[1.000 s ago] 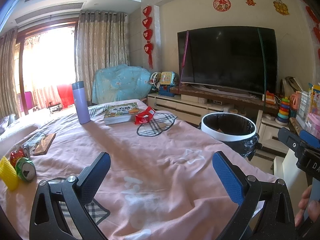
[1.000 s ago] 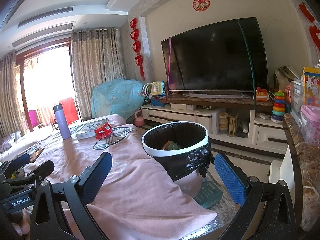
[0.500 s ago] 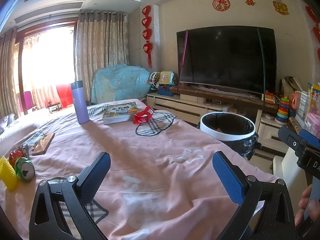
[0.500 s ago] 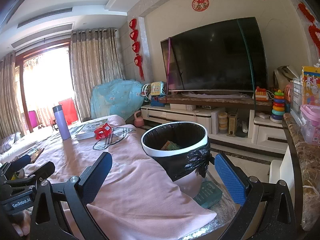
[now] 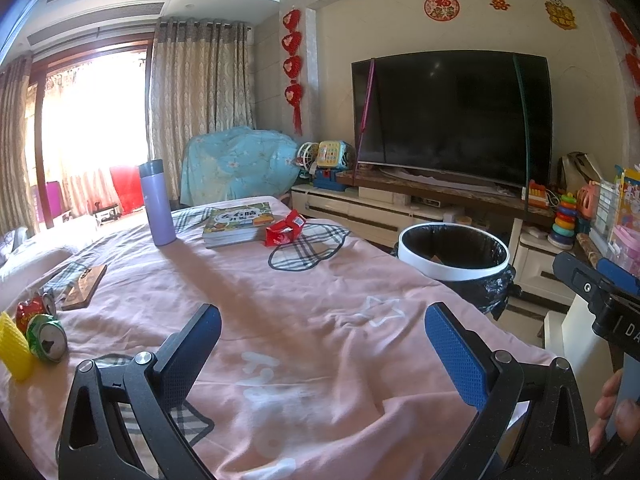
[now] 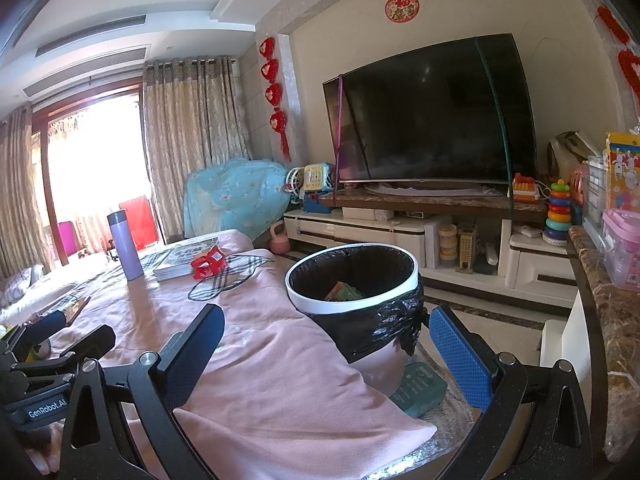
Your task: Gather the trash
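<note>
1. Both jaws stand wide and empty: left gripper (image 5: 322,344), right gripper (image 6: 326,346).
2. Done, by my judgement: the bin (image 6: 354,280), just ahead between the right jaws, already holds some packaging.
3. Left: the red wrapper (image 5: 285,229) far ahead of the left jaws; the cans (image 5: 42,330) and a yellow piece (image 5: 13,347) off its left jaw.
4. Room: open cloth (image 5: 280,320) under the left jaws; its edge drops just before the bin.

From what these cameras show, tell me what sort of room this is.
Most likely a home living room: a large television on a low media cabinet, curtains at a bright window, and children's toys such as a stacking-ring toy.
</note>
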Action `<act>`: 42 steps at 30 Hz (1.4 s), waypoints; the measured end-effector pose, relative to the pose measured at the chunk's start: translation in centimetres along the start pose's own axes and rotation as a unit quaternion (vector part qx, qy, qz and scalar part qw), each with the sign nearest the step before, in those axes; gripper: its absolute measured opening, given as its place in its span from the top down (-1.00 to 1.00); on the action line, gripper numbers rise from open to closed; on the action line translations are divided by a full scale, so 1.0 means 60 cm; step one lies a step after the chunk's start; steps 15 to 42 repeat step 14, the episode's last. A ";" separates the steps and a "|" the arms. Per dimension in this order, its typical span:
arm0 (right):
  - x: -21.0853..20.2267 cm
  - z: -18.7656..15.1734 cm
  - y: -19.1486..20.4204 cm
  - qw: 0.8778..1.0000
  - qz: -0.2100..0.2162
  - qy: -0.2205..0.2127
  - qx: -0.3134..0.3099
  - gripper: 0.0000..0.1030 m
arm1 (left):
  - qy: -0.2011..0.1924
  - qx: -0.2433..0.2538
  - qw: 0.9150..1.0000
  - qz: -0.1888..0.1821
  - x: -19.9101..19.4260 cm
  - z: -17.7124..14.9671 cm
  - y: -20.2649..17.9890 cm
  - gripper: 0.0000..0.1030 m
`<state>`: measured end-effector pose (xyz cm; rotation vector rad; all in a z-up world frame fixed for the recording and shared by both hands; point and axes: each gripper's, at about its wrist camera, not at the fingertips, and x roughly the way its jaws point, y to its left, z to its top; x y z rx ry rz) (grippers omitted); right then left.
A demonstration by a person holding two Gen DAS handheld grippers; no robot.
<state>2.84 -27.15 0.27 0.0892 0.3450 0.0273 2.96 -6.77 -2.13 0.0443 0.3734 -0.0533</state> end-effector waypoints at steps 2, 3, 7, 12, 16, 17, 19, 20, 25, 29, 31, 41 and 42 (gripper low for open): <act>0.001 0.001 0.001 1.000 0.001 0.001 0.001 -1.00 | 0.001 -0.001 1.000 -0.001 0.002 0.001 0.000 -0.99; 0.002 0.002 0.001 1.000 0.002 0.001 0.002 -1.00 | 0.001 -0.002 1.000 -0.002 0.003 0.001 0.000 -0.99; 0.005 0.002 0.004 1.000 0.004 0.003 0.003 -1.00 | 0.002 -0.003 1.000 -0.005 0.004 0.005 0.002 -0.99; 0.011 0.002 0.004 1.000 0.007 0.011 0.005 -1.00 | 0.005 -0.006 1.000 -0.007 0.008 0.008 0.007 -0.99; 0.015 0.002 0.005 1.000 0.009 0.015 0.006 -1.00 | 0.006 -0.008 1.000 -0.008 0.009 0.010 0.008 -0.99; 0.015 0.002 0.005 1.000 0.009 0.015 0.006 -1.00 | 0.006 -0.008 1.000 -0.008 0.009 0.010 0.008 -0.99; 0.015 0.002 0.005 1.000 0.009 0.015 0.006 -1.00 | 0.006 -0.008 1.000 -0.008 0.009 0.010 0.008 -0.99; 0.015 0.002 0.005 1.000 0.009 0.015 0.006 -1.00 | 0.006 -0.008 1.000 -0.008 0.009 0.010 0.008 -0.99; 0.015 0.002 0.005 1.000 0.009 0.015 0.006 -1.00 | 0.006 -0.008 1.000 -0.008 0.009 0.010 0.008 -0.99; 0.015 0.002 0.005 1.000 0.009 0.015 0.006 -1.00 | 0.006 -0.008 1.000 -0.008 0.009 0.010 0.008 -0.99; 0.015 0.002 0.005 1.000 0.009 0.015 0.006 -1.00 | 0.006 -0.008 1.000 -0.008 0.009 0.010 0.008 -0.99; 0.015 0.002 0.005 1.000 0.009 0.015 0.006 -1.00 | 0.006 -0.008 1.000 -0.008 0.009 0.010 0.008 -0.99; 0.015 0.002 0.005 1.000 0.009 0.015 0.006 -1.00 | 0.006 -0.008 1.000 -0.008 0.009 0.010 0.008 -0.99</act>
